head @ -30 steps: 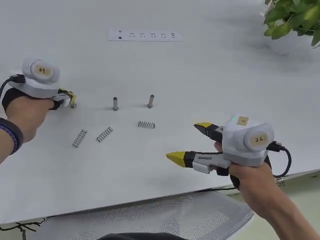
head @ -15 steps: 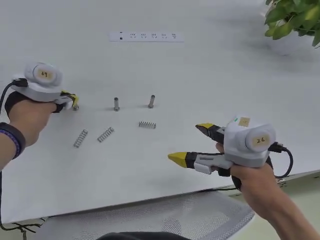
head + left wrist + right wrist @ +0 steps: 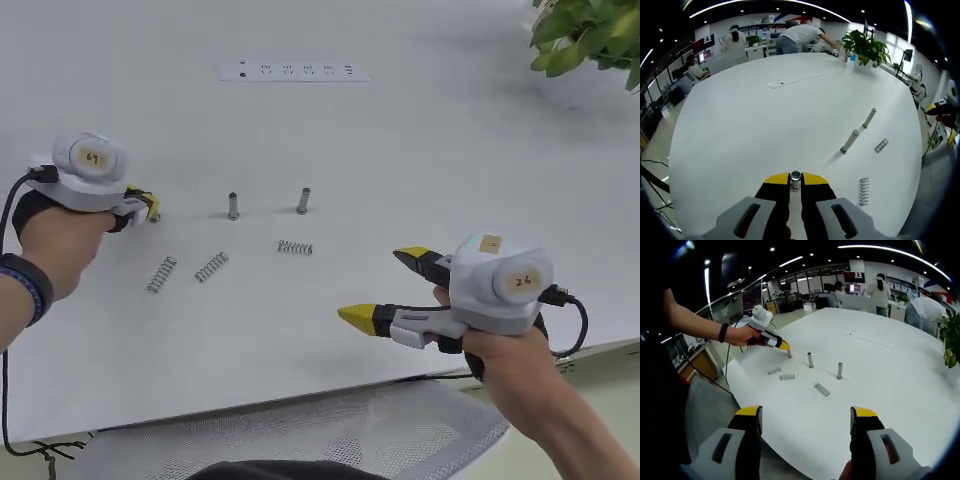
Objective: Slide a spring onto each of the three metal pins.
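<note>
Three short metal pins stand in a row on the white table. My left gripper (image 3: 148,206) (image 3: 796,179) is shut on the left pin (image 3: 796,176) (image 3: 789,353), which stays upright. To its right stand the middle pin (image 3: 233,206) (image 3: 853,140) (image 3: 810,360) and the right pin (image 3: 303,201) (image 3: 869,117) (image 3: 839,370), both bare. In front of the row lie three springs (image 3: 160,275) (image 3: 210,267) (image 3: 294,247), flat on the table. My right gripper (image 3: 385,287) (image 3: 806,413) hovers open near the front edge with nothing between its yellow fingertips (image 3: 357,317).
A white power strip (image 3: 292,72) lies at the back of the table. A potted plant (image 3: 585,40) stands at the back right corner. A mesh chair (image 3: 400,430) sits below the front edge. People stand at far desks (image 3: 800,37).
My left gripper's body has dipped slightly while its jaws stay on the left pin. The right gripper has barely moved. The springs and the other pins lie as before.
</note>
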